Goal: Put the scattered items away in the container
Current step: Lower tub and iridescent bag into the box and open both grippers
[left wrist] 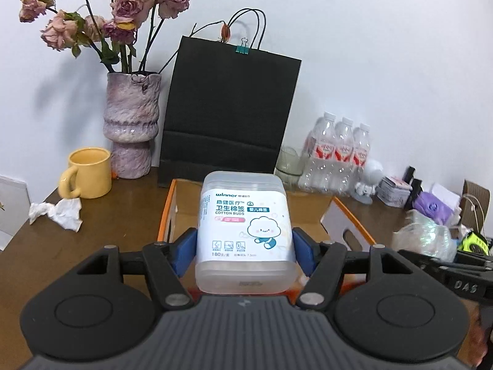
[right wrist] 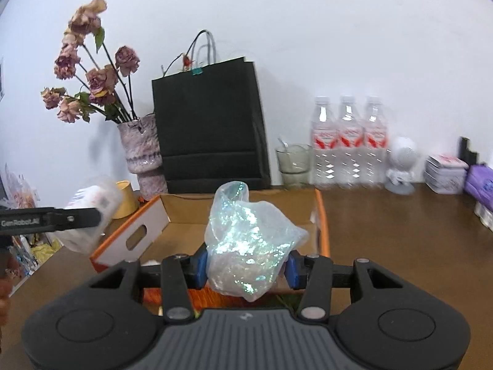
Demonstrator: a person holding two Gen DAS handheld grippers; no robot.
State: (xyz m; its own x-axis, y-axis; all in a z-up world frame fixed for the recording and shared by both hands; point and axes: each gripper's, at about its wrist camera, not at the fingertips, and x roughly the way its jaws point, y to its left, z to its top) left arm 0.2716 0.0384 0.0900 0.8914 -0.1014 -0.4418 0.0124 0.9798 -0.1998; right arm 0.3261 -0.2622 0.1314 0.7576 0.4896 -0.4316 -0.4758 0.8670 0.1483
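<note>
Our left claw (left wrist: 245, 251) pinches one cotton bud box (left wrist: 243, 228) between its blue pads, held above the open cardboard box (left wrist: 342, 219) on the brown surface (left wrist: 129, 215). Our right claw (right wrist: 245, 266) grips one crumpled iridescent bag (right wrist: 246, 237) over that same box. Behind stand three water bottles (right wrist: 348, 141), one vase (left wrist: 132, 123), one yellow mug (left wrist: 87, 175) and one black paper bag (left wrist: 228, 108).
</note>
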